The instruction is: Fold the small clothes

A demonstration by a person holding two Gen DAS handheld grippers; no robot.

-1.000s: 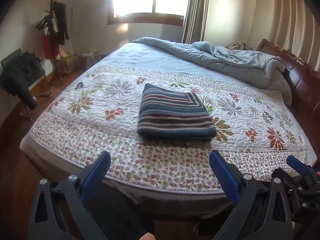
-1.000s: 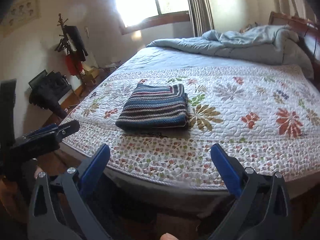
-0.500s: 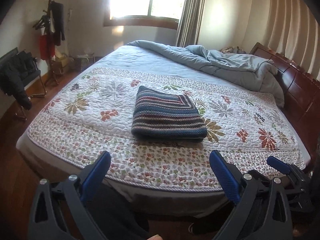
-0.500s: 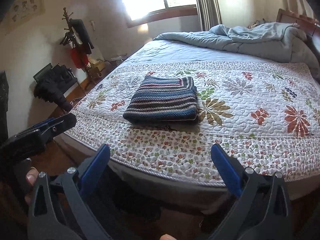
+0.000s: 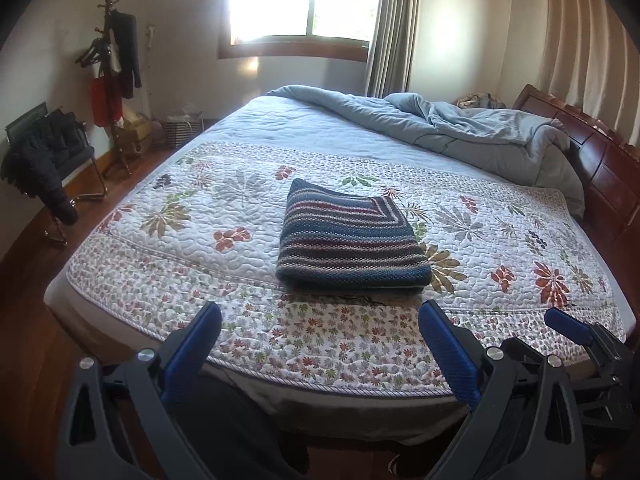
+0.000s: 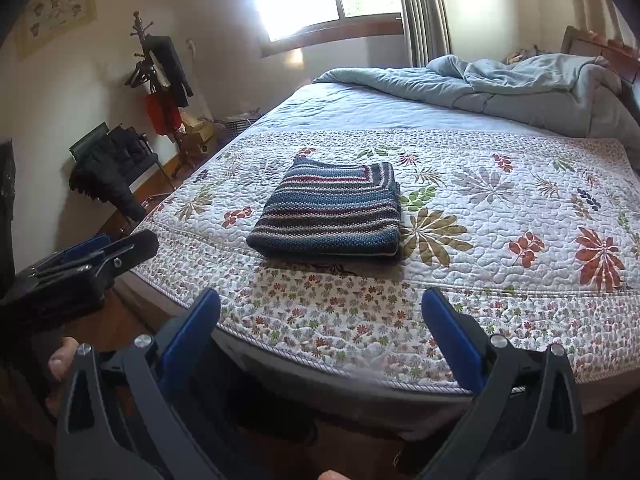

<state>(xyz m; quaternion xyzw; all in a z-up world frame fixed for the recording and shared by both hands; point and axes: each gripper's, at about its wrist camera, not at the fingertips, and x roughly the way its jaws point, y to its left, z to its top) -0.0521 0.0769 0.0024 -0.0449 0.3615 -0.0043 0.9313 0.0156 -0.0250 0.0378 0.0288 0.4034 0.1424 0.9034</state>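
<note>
One folded blue striped knit garment (image 5: 352, 246) lies mid-frame on the floral quilted bedspread (image 5: 160, 256). Both the left gripper (image 5: 320, 332) and right gripper (image 6: 320, 320) gape wide, empty, at the frame bottom. Only the right wrist view shows a framed picture (image 6: 56, 16), upper left, and fingers (image 6: 60, 360), lower left.

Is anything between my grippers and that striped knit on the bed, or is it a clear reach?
Nothing visible blocks it. The folded striped knit lies alone on the floral quilt; only bare quilt lies between it and the open left gripper and open right gripper, both off the bed's near edge.
</note>
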